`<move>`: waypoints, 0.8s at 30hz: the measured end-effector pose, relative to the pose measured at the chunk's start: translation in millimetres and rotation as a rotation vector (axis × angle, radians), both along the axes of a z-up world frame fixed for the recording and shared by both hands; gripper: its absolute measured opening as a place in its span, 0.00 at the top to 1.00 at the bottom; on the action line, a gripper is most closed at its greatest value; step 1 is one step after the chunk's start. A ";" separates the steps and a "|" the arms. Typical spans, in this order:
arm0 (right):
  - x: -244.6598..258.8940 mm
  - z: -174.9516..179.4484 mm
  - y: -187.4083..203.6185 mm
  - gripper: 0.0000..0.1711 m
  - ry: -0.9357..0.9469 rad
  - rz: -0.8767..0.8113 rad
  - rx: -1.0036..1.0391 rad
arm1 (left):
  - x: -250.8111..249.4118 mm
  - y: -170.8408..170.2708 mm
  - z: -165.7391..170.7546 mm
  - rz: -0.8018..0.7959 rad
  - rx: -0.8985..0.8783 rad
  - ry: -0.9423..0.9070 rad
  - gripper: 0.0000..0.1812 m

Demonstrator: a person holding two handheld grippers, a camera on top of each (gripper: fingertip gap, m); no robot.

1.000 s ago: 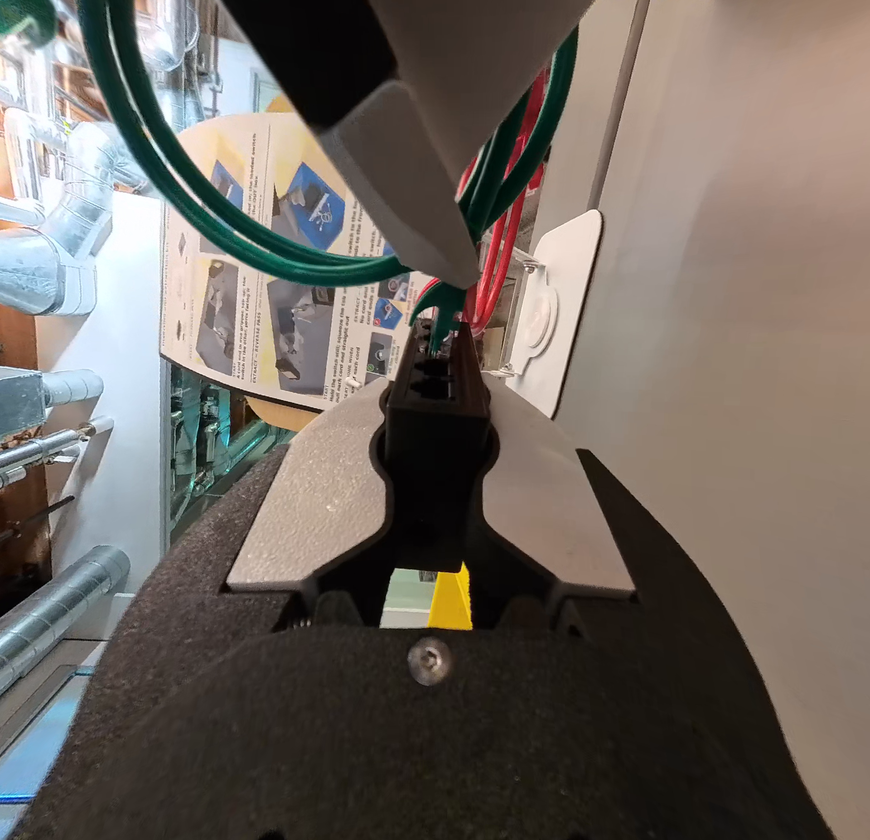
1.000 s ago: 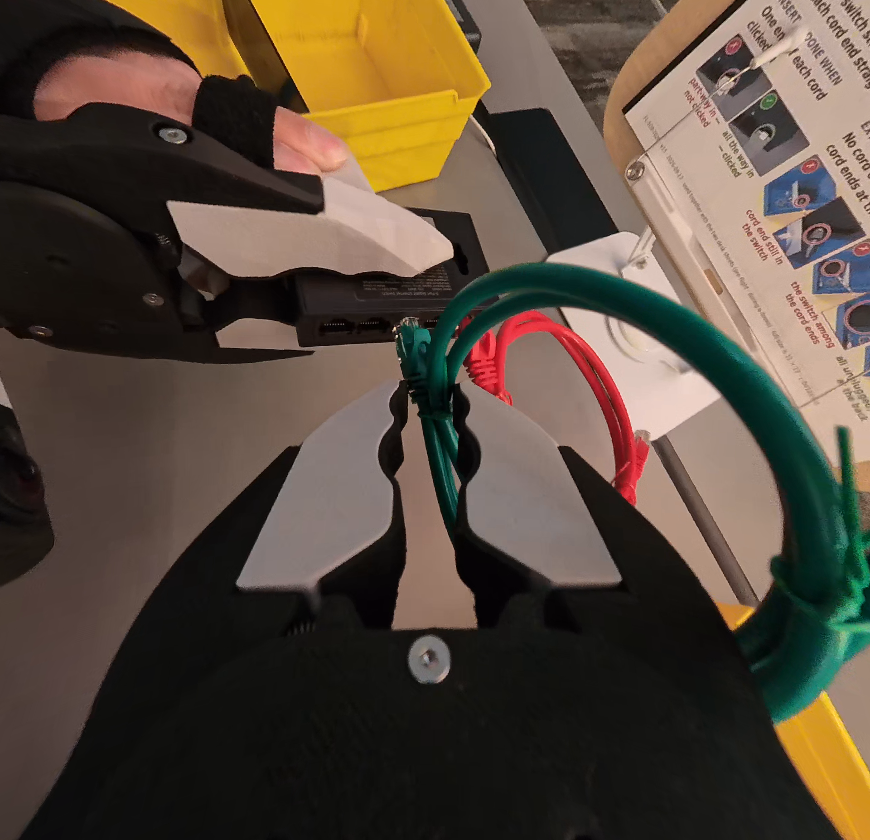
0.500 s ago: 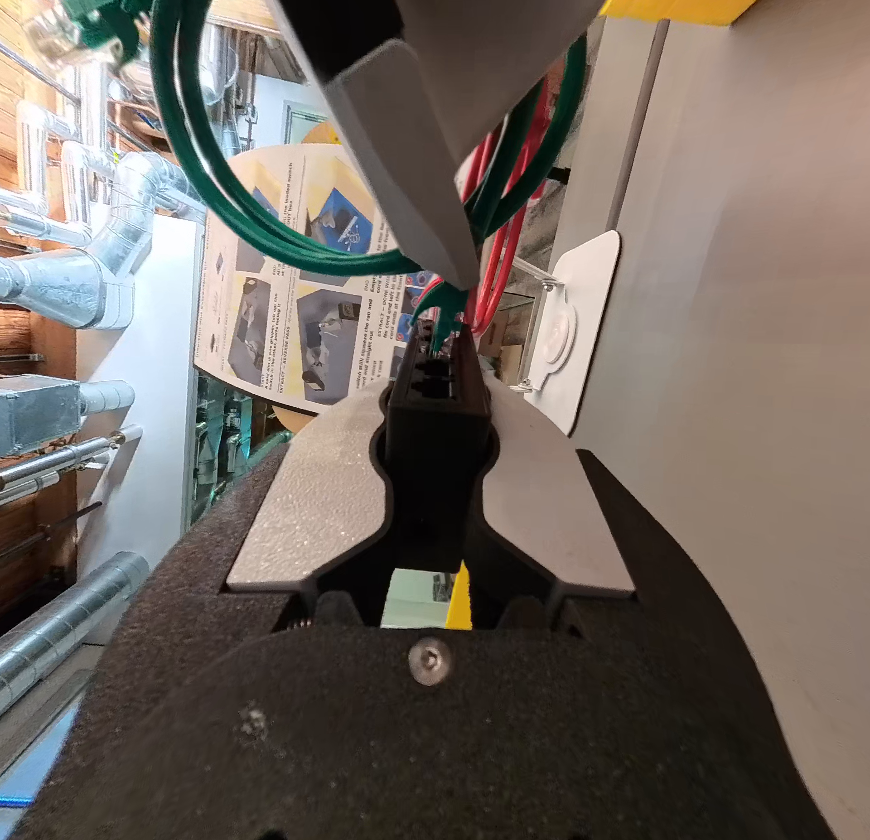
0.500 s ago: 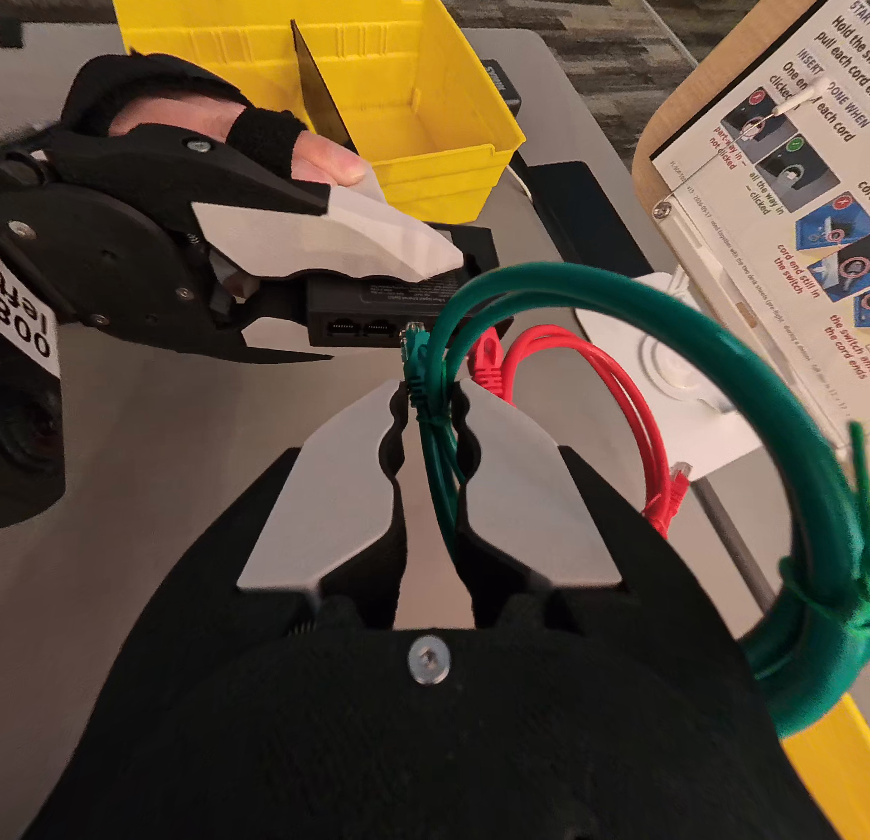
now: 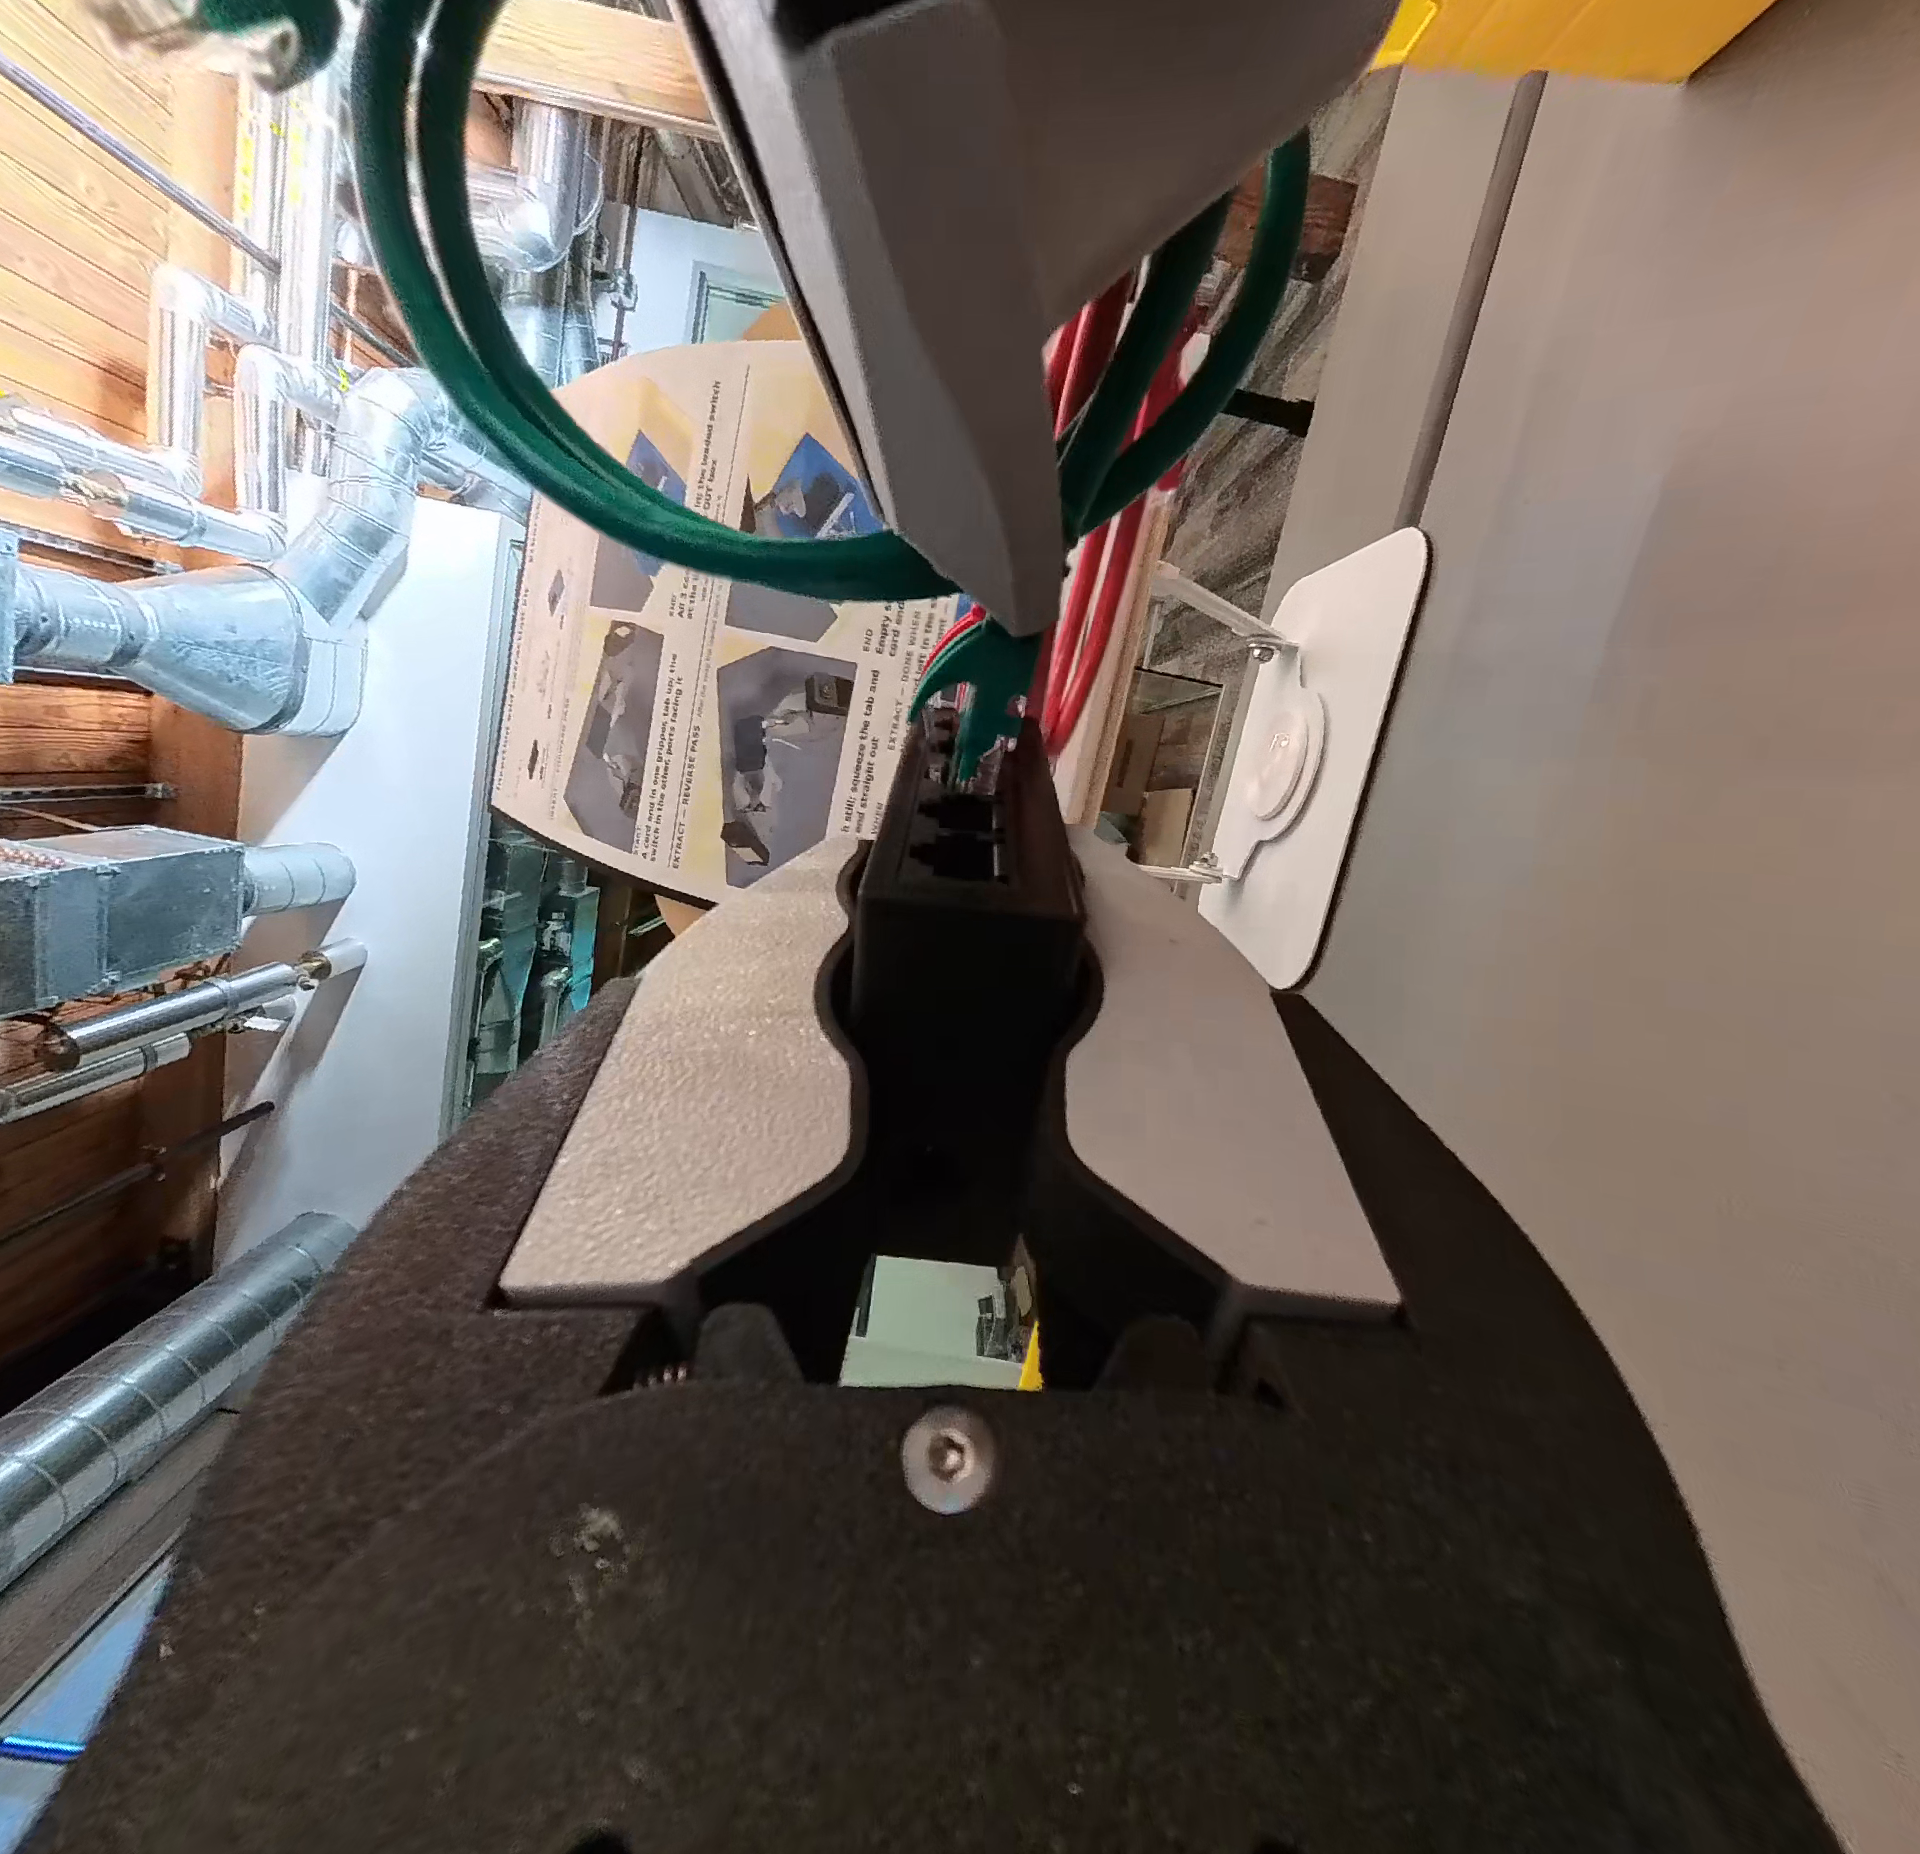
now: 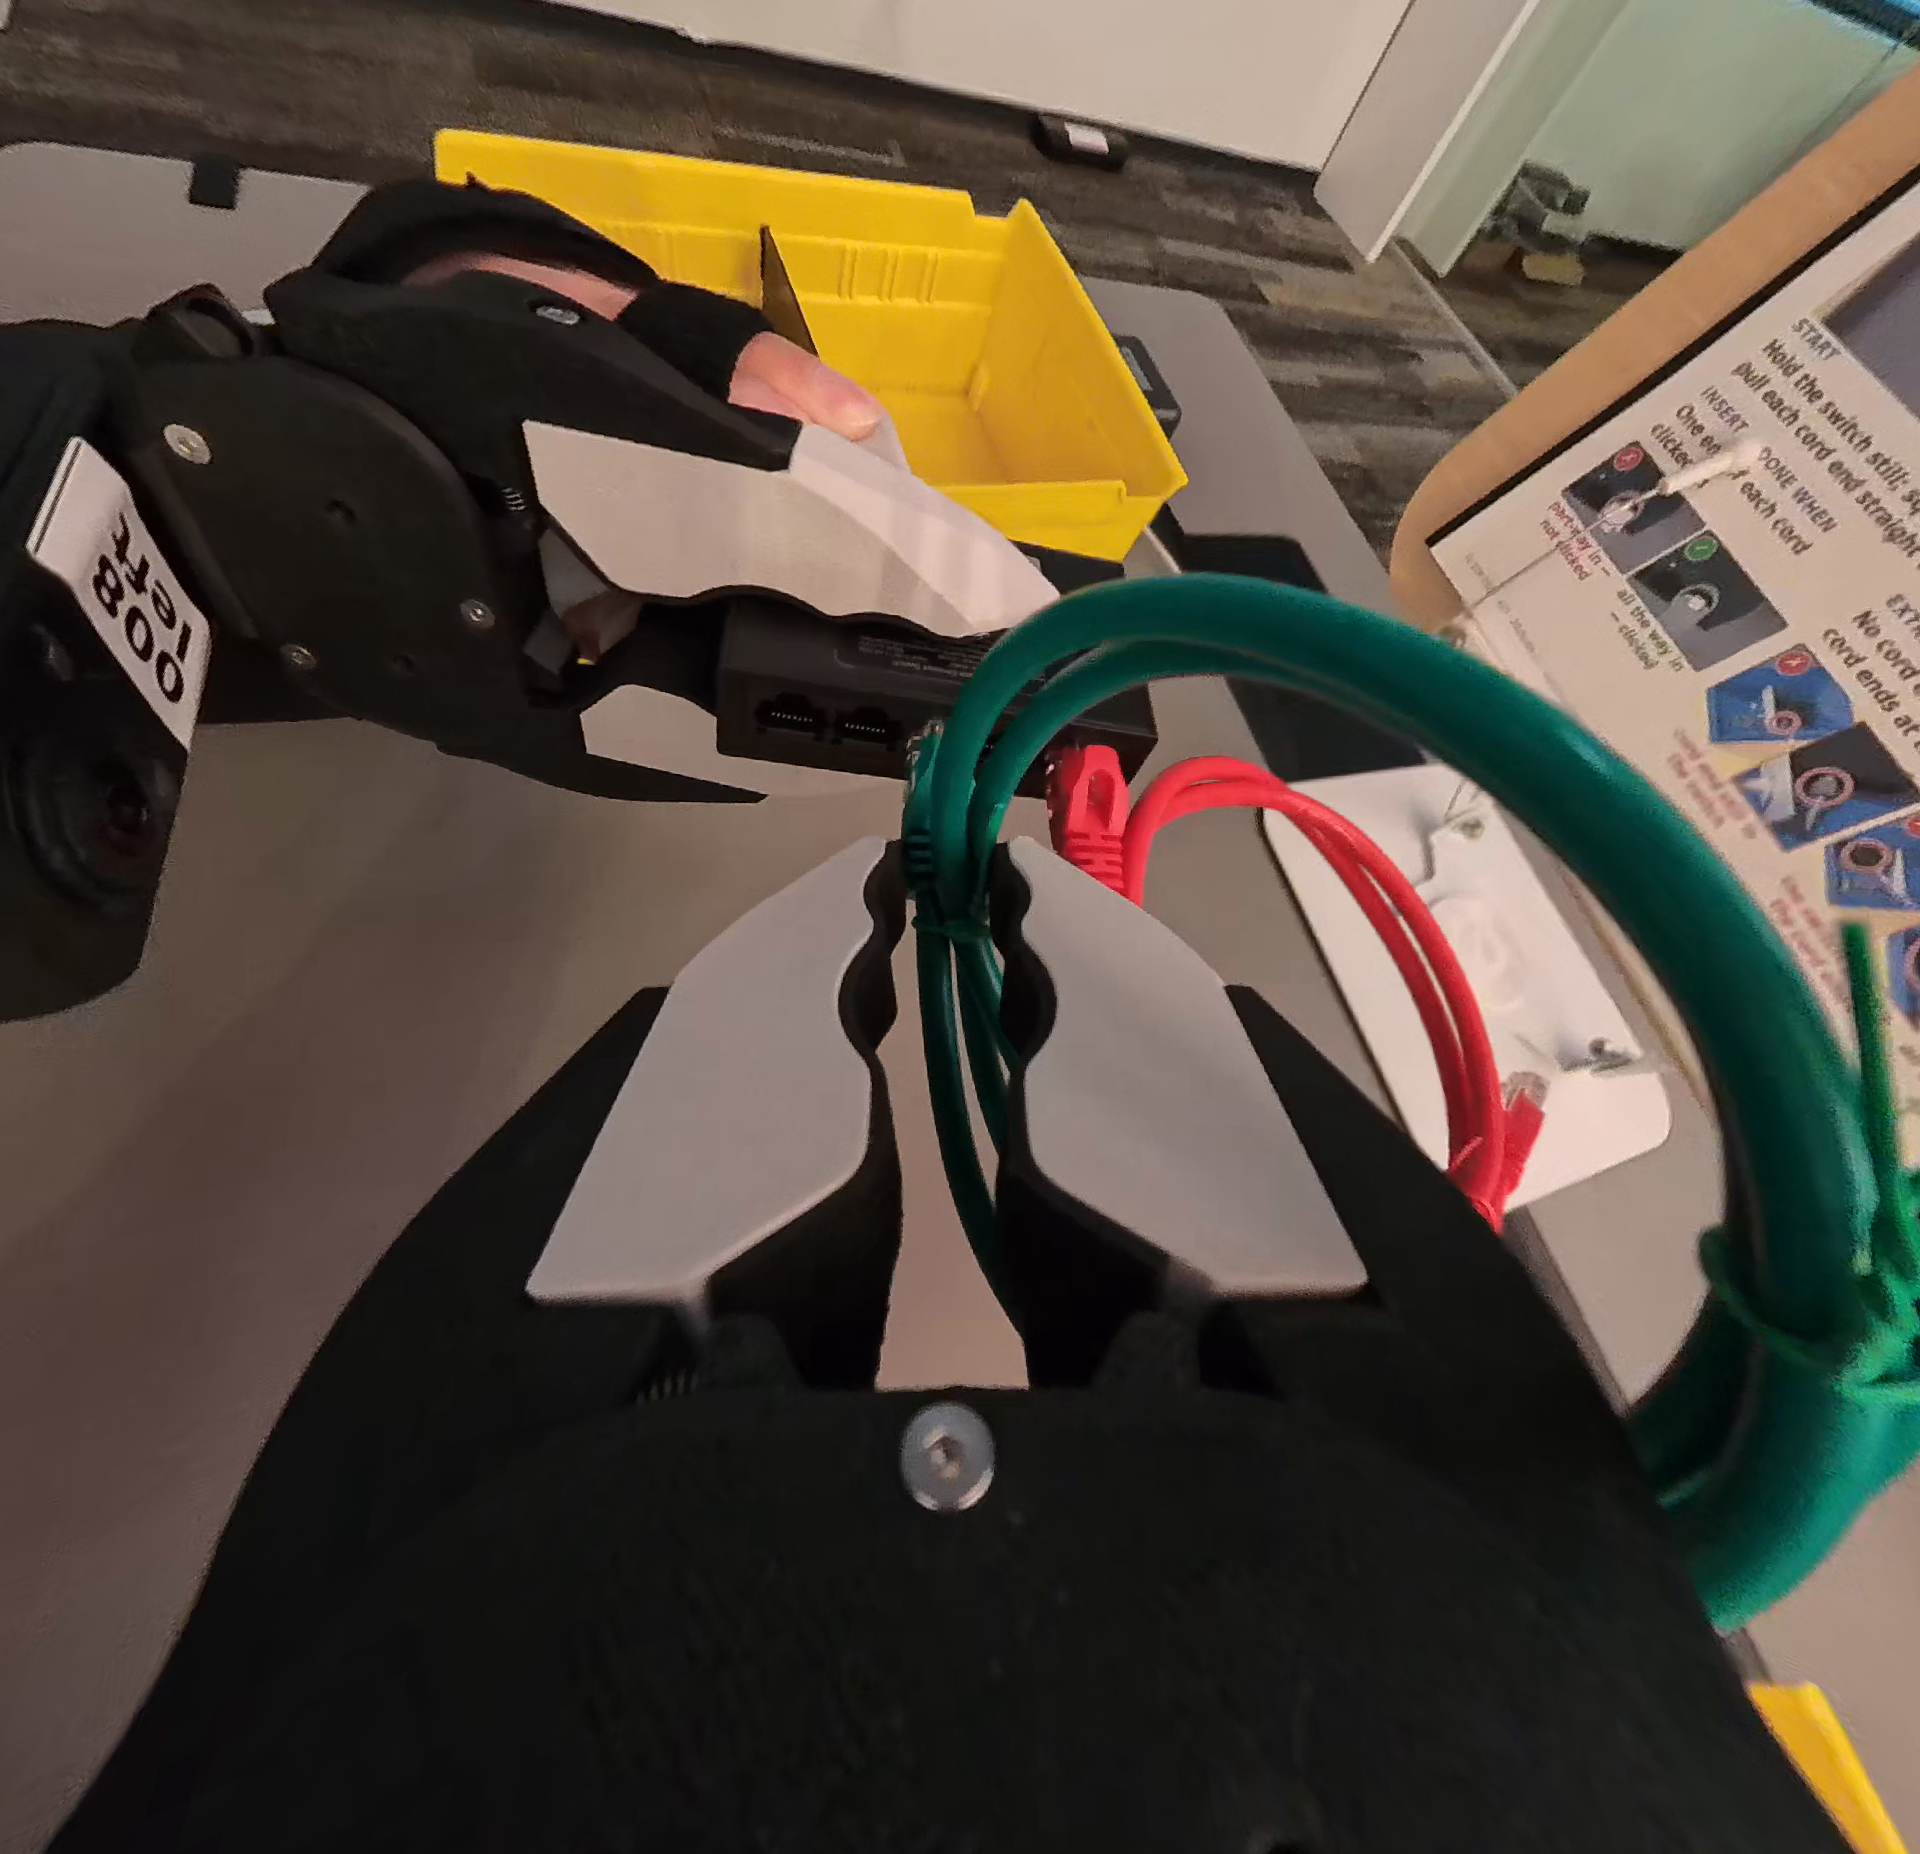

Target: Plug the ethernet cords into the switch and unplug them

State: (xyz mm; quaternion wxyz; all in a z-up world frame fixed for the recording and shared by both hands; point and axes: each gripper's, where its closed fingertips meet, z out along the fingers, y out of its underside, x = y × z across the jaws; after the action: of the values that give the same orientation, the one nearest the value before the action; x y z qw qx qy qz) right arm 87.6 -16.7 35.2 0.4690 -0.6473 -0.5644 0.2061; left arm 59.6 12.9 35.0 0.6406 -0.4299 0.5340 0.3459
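Observation:
My left gripper (image 5: pixel 966 869) is shut on the black switch (image 5: pixel 971 931) and holds it above the grey table, ports facing the right gripper. My right gripper (image 6: pixel 948 859) is shut on the green cord (image 6: pixel 1455 703) just behind its plug (image 6: pixel 920 796). The plug tip is at a port on the switch (image 6: pixel 831 682); I cannot tell whether it is seated. A red cord (image 6: pixel 1086 807) is plugged in beside it, and its loop hangs down to the right. In the left wrist view, one of the right gripper's fingers (image 5: pixel 935 298) comes in from above, with the green plug (image 5: pixel 982 703) at the switch's far end.
A yellow bin (image 6: pixel 935 350) stands behind the switch. An instruction sheet on a brown board (image 6: pixel 1714 609) stands at the right on a white base plate (image 6: pixel 1455 973). The grey table (image 6: pixel 312 973) lies below. A gloved hand (image 6: pixel 623 318) holds the left gripper. The left gripper's tips are roughly 5 cm from the right gripper's.
Both grippers have risen and tilted together, so more of the room shows. The green plug has stayed at the switch's port. Both grips are unchanged.

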 end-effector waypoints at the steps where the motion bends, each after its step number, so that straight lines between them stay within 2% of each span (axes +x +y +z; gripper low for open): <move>1: -0.4 0.9 -0.3 0.90 0.011 0.011 0.011 | -0.2 -0.2 0.8 -0.003 0.004 -0.002 0.83; 13: -3.0 4.6 0.4 0.90 0.074 0.039 0.059 | -1.8 -0.9 4.2 -0.006 0.012 -0.028 0.83; 24: -2.9 8.9 -5.2 0.91 0.150 0.101 0.015 | -0.2 -4.2 5.3 -0.037 0.001 -0.062 0.83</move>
State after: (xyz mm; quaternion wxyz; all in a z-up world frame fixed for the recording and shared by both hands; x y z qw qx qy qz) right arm 84.7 -21.9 44.1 0.5040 -0.5972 -0.5611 0.2730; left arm 59.4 8.7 40.3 0.6634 -0.4300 0.5216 0.3208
